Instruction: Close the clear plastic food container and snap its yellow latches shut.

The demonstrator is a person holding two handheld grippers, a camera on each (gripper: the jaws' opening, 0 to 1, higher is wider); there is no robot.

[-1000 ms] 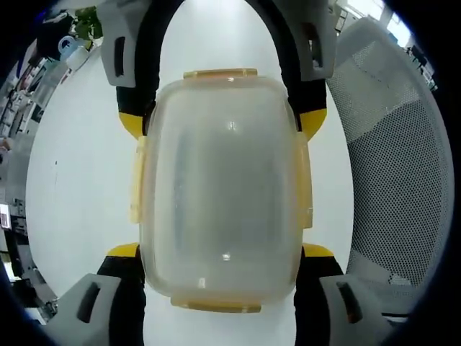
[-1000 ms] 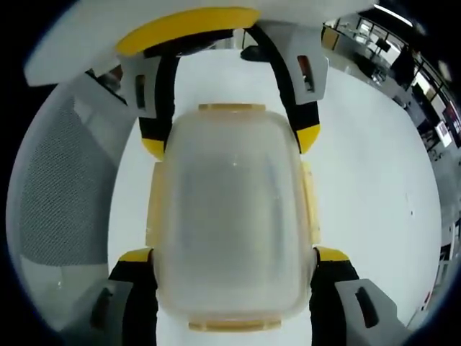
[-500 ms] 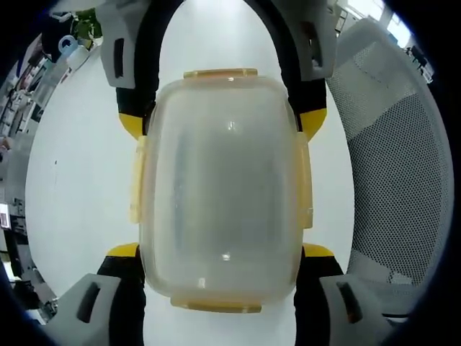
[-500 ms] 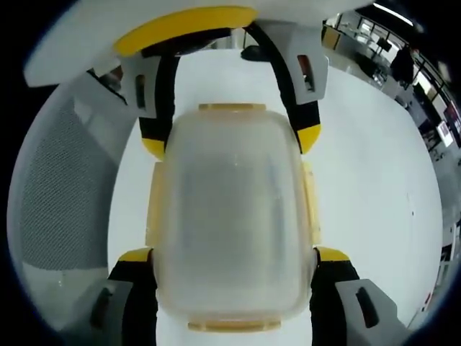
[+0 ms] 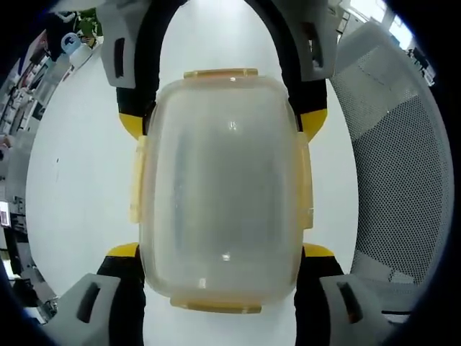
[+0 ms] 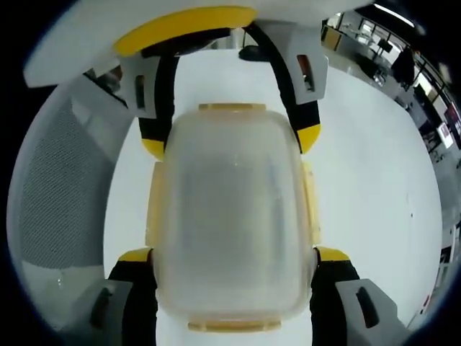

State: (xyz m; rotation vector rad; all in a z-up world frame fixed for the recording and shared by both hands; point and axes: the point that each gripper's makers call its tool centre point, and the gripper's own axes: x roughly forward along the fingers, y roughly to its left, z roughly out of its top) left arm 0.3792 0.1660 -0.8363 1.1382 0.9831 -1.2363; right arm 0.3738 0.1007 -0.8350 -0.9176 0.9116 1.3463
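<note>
The clear plastic food container (image 5: 220, 187) has its lid on and is held over the white table between both grippers. Pale yellow latches lie flat against its edges: one at the far end (image 5: 220, 73), one at the near end (image 5: 216, 306) and one on each long side (image 5: 137, 180). My left gripper (image 5: 220, 251) clamps the near end with its yellow-tipped jaws against both sides. My right gripper (image 5: 222, 122) clamps the opposite end. In the right gripper view the container (image 6: 230, 216) sits between the right gripper (image 6: 234, 254) and the left gripper (image 6: 230, 140).
A white table (image 5: 79, 166) lies under the container. A grey mesh chair back (image 5: 396, 166) stands close beside it, also seen in the right gripper view (image 6: 57, 187). Small clutter (image 5: 72, 47) sits at the table's far edge. Office furniture (image 6: 389, 65) is in the background.
</note>
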